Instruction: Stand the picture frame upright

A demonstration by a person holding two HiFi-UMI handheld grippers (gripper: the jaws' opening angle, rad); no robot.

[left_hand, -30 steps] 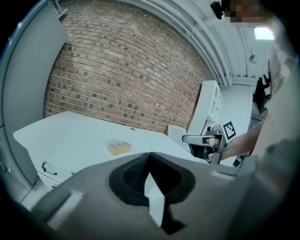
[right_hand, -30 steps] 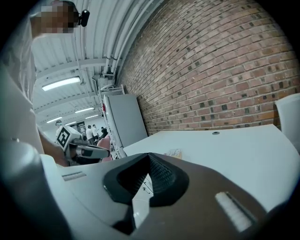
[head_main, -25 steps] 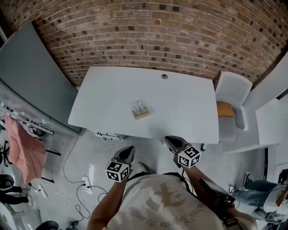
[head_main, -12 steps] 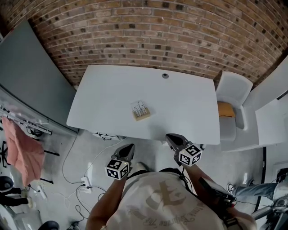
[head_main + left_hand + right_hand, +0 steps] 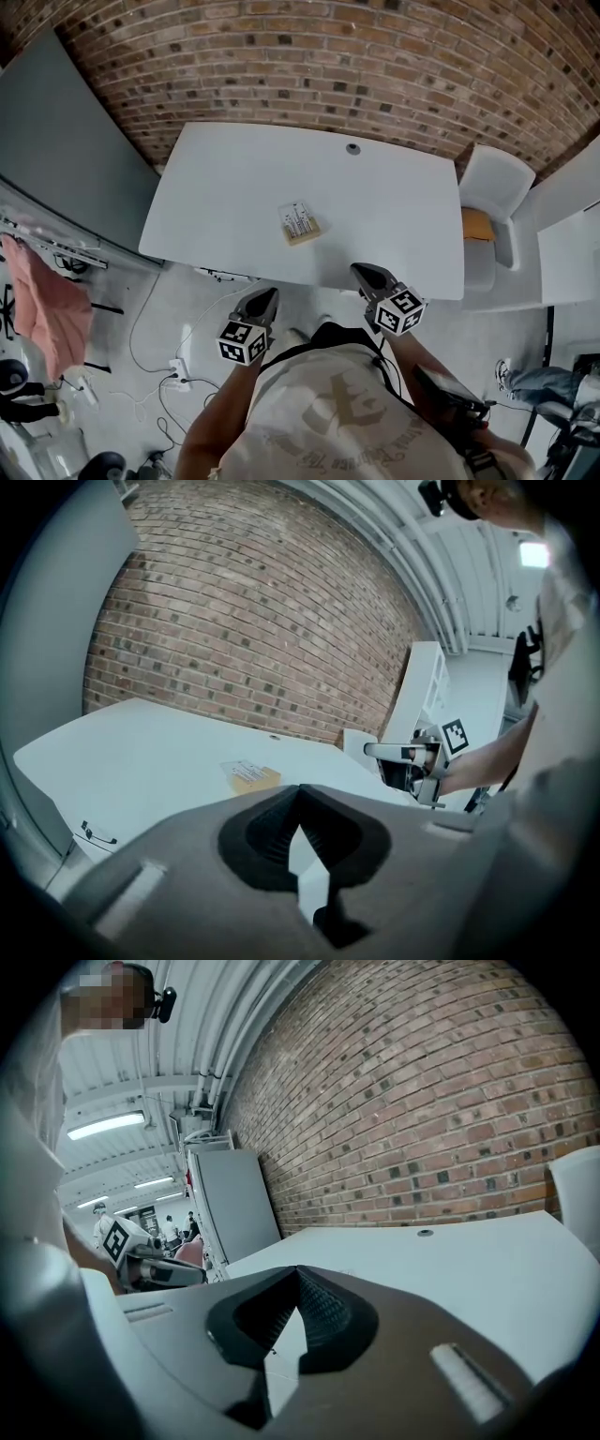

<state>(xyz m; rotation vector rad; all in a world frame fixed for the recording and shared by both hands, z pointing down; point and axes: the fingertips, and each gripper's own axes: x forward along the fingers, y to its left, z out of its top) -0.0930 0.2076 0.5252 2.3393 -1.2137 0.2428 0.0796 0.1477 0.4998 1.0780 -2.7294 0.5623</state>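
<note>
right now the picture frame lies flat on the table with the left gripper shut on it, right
No: the picture frame lies flat on the table, but the left gripper is shut on nothing, short of the table's edge; the head view shows it.

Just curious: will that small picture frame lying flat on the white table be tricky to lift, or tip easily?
The picture frame looks small and thin, so it is probably light and stiff. Lying flat on the smooth table, it may slide rather than lift when nudged. Stood upright, so thin a shape would likely tip easily.
</note>
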